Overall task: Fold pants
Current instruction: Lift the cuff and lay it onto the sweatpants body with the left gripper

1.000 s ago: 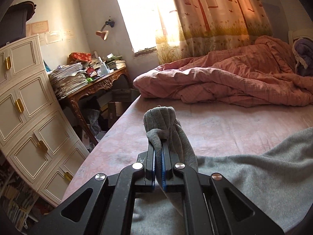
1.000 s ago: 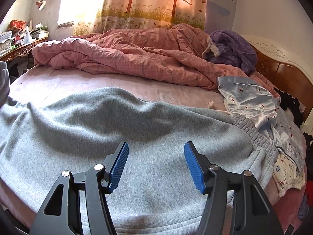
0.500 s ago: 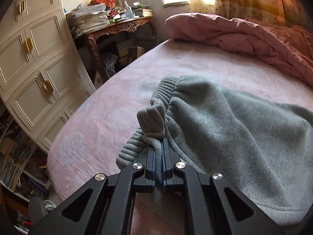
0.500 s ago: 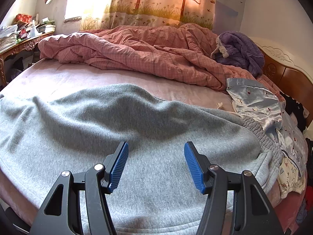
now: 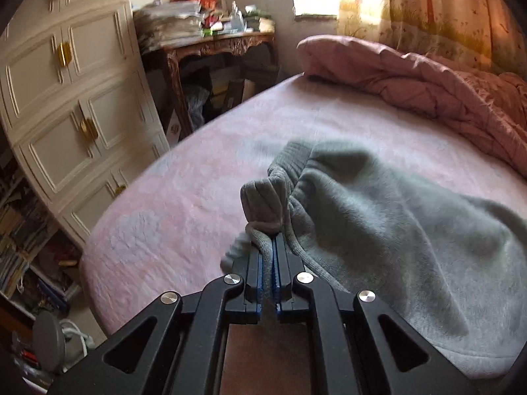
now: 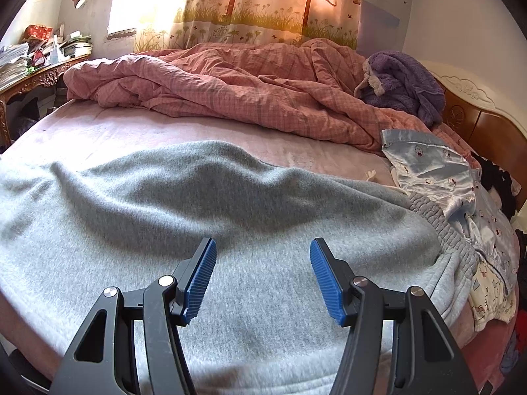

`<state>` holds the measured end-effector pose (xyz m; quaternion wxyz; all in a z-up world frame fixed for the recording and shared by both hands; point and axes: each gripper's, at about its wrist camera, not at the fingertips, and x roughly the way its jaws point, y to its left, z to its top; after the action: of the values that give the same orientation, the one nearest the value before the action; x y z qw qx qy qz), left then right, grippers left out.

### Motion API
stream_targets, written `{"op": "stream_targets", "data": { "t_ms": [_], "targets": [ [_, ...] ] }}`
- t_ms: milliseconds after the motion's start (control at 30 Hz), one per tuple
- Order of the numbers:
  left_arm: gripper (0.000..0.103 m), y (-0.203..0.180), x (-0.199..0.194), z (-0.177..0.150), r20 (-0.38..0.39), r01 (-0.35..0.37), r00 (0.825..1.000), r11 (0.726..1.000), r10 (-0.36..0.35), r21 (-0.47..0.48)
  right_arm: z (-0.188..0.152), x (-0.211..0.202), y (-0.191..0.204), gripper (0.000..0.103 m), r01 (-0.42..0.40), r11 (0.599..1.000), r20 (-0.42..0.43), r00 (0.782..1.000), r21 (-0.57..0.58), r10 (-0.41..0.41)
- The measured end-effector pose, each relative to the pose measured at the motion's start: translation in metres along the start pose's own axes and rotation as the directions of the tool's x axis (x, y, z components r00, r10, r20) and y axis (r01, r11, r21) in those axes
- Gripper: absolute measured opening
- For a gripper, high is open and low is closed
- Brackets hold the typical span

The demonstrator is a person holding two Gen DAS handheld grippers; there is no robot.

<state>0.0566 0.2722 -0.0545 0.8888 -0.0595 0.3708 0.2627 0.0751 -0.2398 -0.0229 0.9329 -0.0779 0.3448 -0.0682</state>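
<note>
**A:** What was the cloth like?

**B:** The grey pants point(image 6: 230, 230) were thick fleece, soft and faintly fuzzy, with ribbed knit at the leg cuff point(image 5: 290, 161) and a gathered elastic waistband point(image 6: 438, 220). They lay on the bed point(image 5: 184, 197), whose pink cover looked smooth and matte.

**A:** And the grippers?

**B:** The left gripper point(image 5: 270, 247) was pinched tight on a bunched fold of the cuff end, its blue ribbed pads pressed into the fabric, which bulged above the tips. The right gripper point(image 6: 263, 263) stood with its jaws wide apart above the middle of the pants, nothing between them.

**A:** How much room was there?

**B:** The held cuff sat near the rounded edge of the bed, with bare pink cover beyond it. A cream panelled cabinet point(image 5: 75, 98) and a carved wooden desk point(image 5: 217, 42) stood past that edge. A crumpled pink checked quilt point(image 6: 230, 92) filled the far side, and a strip of bare cover lay between it and the pants.

**A:** Which way did the pants run?

**B:** Their long axis ran across the right wrist view, cuffs to the left, waistband to the right, where it touched a shiny pale blue printed garment point(image 6: 434, 171). The near hem lay close to the bed's front edge.
</note>
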Motion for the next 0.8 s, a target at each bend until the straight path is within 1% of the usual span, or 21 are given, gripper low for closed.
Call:
{"op": "stream_targets", "data": {
  "t_ms": [33, 67, 133, 167, 200, 233, 267, 333, 367, 400, 433, 500, 533, 567, 600, 633, 667, 700, 733, 767, 800],
  "targets": [
    [0.006, 0.002, 0.006, -0.011, -0.004, -0.002, 1.000, 1.000, 0.002, -0.013, -0.001, 0.001, -0.003, 0.061, -0.002, 1.000, -0.007, 1.000, 0.004, 0.002],
    [0.006, 0.001, 0.006, -0.017, 0.022, -0.016, 1.000, 1.000, 0.016, -0.003, -0.002, 0.001, -0.004, 0.061, -0.002, 1.000, -0.012, 1.000, 0.007, 0.002],
    [0.006, -0.009, 0.001, -0.020, 0.045, -0.070, 0.997, 0.997, 0.069, 0.034, -0.002, 0.002, -0.009, 0.061, 0.001, 1.000, -0.019, 1.000, 0.012, -0.001],
    [0.006, -0.010, -0.001, -0.017, 0.045, -0.079, 0.996, 0.996, 0.077, 0.030, -0.001, 0.002, -0.010, 0.061, 0.005, 1.000, -0.018, 1.000, 0.012, -0.005],
    [0.006, -0.008, -0.005, -0.014, 0.042, -0.073, 0.997, 0.997, 0.072, 0.014, -0.001, 0.001, -0.012, 0.061, 0.011, 1.000, -0.014, 1.000, 0.013, -0.011],
    [0.006, -0.003, -0.014, -0.009, 0.056, -0.054, 0.997, 0.998, 0.055, -0.016, -0.001, 0.000, -0.015, 0.061, 0.020, 1.000, -0.008, 1.000, 0.016, -0.020],
    [0.006, 0.002, -0.026, -0.004, 0.088, -0.037, 0.995, 0.999, 0.040, -0.036, -0.001, -0.001, -0.016, 0.061, 0.024, 1.000, -0.003, 1.000, 0.020, -0.024],
    [0.006, 0.004, -0.047, 0.004, 0.143, -0.036, 0.989, 0.999, 0.040, -0.028, -0.001, -0.003, -0.020, 0.061, 0.029, 0.999, 0.002, 1.000, 0.029, -0.029],
    [0.006, 0.004, -0.049, 0.007, 0.149, -0.049, 0.987, 0.999, 0.052, -0.020, -0.001, -0.003, -0.022, 0.061, 0.030, 0.999, 0.002, 1.000, 0.035, -0.030],
    [0.007, 0.005, -0.044, 0.007, 0.134, -0.067, 0.989, 0.998, 0.069, -0.023, -0.002, -0.003, -0.023, 0.061, 0.029, 0.999, 0.000, 1.000, 0.044, -0.029],
    [0.007, 0.007, -0.031, 0.005, 0.095, -0.073, 0.993, 0.997, 0.075, -0.027, -0.002, -0.002, -0.024, 0.061, 0.028, 0.998, -0.002, 1.000, 0.048, -0.028],
    [0.008, 0.015, 0.005, -0.009, -0.012, -0.066, 0.998, 0.996, 0.065, -0.053, -0.003, -0.001, -0.025, 0.061, 0.025, 0.998, -0.010, 1.000, 0.056, -0.025],
    [0.008, 0.018, 0.013, -0.018, -0.019, -0.058, 0.998, 0.995, 0.057, -0.080, -0.004, -0.002, -0.026, 0.061, 0.021, 0.998, -0.011, 1.000, 0.057, -0.021],
    [0.008, 0.014, 0.010, -0.022, 0.016, -0.078, 0.997, 0.995, 0.079, -0.062, -0.004, -0.003, -0.026, 0.061, 0.019, 0.998, -0.011, 1.000, 0.055, -0.018],
    [0.008, 0.007, 0.008, -0.023, 0.031, -0.115, 0.993, 0.993, 0.116, -0.022, -0.005, -0.004, -0.027, 0.061, 0.019, 0.999, -0.010, 1.000, 0.050, -0.018],
    [0.008, 0.000, 0.007, -0.023, 0.040, -0.149, 0.988, 0.989, 0.149, 0.009, -0.005, -0.005, -0.029, 0.061, 0.023, 0.999, -0.007, 1.000, 0.046, -0.023],
    [0.009, -0.004, 0.007, -0.021, 0.039, -0.167, 0.985, 0.986, 0.166, 0.025, -0.005, -0.006, -0.030, 0.061, 0.029, 0.999, -0.006, 1.000, 0.044, -0.029],
    [0.010, -0.004, 0.007, -0.019, 0.036, -0.171, 0.985, 0.985, 0.170, 0.030, -0.004, -0.007, -0.032, 0.061, 0.038, 0.998, -0.004, 0.999, 0.044, -0.038],
    [0.010, -0.002, 0.004, -0.018, 0.031, -0.156, 0.987, 0.987, 0.155, 0.027, -0.004, -0.008, -0.036, 0.061, 0.047, 0.998, 0.002, 0.999, 0.047, -0.047],
    [0.013, 0.001, 0.001, -0.017, 0.019, -0.135, 0.991, 0.991, 0.135, 0.015, -0.003, -0.009, -0.038, 0.061, 0.052, 0.997, 0.009, 0.999, 0.051, -0.052],
    [0.033, 0.005, -0.003, -0.016, 0.006, -0.126, 0.992, 0.992, 0.126, -0.003, -0.002, -0.011, -0.042, 0.061, 0.055, 0.997, 0.016, 0.998, 0.055, -0.056]
  ]
}}
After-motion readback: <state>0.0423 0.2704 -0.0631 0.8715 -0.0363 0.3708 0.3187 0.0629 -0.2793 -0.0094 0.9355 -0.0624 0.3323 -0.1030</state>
